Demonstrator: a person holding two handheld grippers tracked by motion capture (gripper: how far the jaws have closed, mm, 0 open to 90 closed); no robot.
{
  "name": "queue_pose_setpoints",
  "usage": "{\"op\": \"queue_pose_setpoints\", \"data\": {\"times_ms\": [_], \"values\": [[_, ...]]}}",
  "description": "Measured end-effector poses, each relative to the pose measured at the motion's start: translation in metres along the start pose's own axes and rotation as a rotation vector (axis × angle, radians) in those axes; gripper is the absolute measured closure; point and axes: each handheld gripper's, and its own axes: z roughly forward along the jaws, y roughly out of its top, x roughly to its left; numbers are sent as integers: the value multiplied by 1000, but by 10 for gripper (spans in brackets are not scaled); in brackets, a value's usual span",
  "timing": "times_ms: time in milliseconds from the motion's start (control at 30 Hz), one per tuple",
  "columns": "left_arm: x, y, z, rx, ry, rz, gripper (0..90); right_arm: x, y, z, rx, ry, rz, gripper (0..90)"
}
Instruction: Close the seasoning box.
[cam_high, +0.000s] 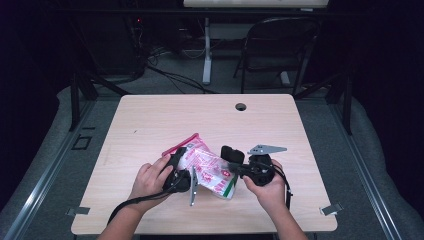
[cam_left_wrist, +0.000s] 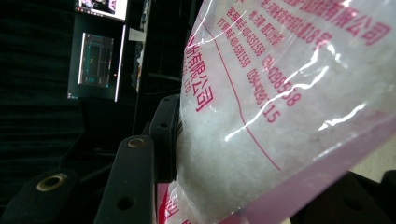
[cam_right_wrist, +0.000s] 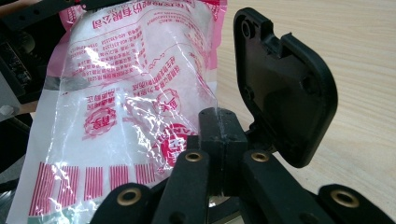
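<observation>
- Right gripper: jaws pressed together on a fold of clear film at the bag's edge; in the right gripper view the two black tips meet with the film pinched between them.
- A black flat pad stands upright just behind those tips, beside the bag.
- Left gripper: jaws part-way apart and clamped on the bag's pink-edged end; in the left gripper view one black jaw lies flat against the bag, white grainy contents bulging past it.
- Bag: clear plastic, red print, pink seal strip, a green patch at one corner; held between the two grippers, low over the near middle of the table. Whether its lower corner touches the wood I cannot tell.
- Left hand: wrapped round the gripper body from the left, forearm coming in from the bottom edge, cable trailing back along it.
- Right hand: cupped under its gripper, grey plate on top, pointing left toward the bag.
- Table: light wood grain, rounded corners, a round hole near the far edge, metal clips at the near corners.
- Room: dark; grey carpet, a folding chair and a white desk leg beyond the table, loose cables on the floor. A lit monitor shows in the left gripper view.
</observation>
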Motion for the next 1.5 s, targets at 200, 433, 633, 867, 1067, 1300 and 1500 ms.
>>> {"op": "queue_pose_setpoints", "data": {"times_ms": [200, 433, 633, 867, 1067, 1300, 1500], "values": [[0, 0, -1, -5, 8, 13, 601, 0, 0, 0, 1, 0, 0, 900], [0, 1, -4, -6, 24, 37, 604, 0, 0, 0, -2, 0, 2, 900], [-1, 2, -6, -5, 38, 54, 606, -1, 0, 0, -4, -2, 2, 900], [0, 4, -9, 0, 60, 77, 609, -1, 0, 0, -3, -2, 1, 900], [0, 4, -10, -2, 72, 85, 610, -1, 0, 1, 4, -2, -4, 900], [0, 4, -10, 4, 77, 88, 613, -1, 1, 2, 0, -2, -3, 900], [1, 6, -12, 4, 87, 101, 614, -2, 1, 2, -3, -5, -2, 900]]}}
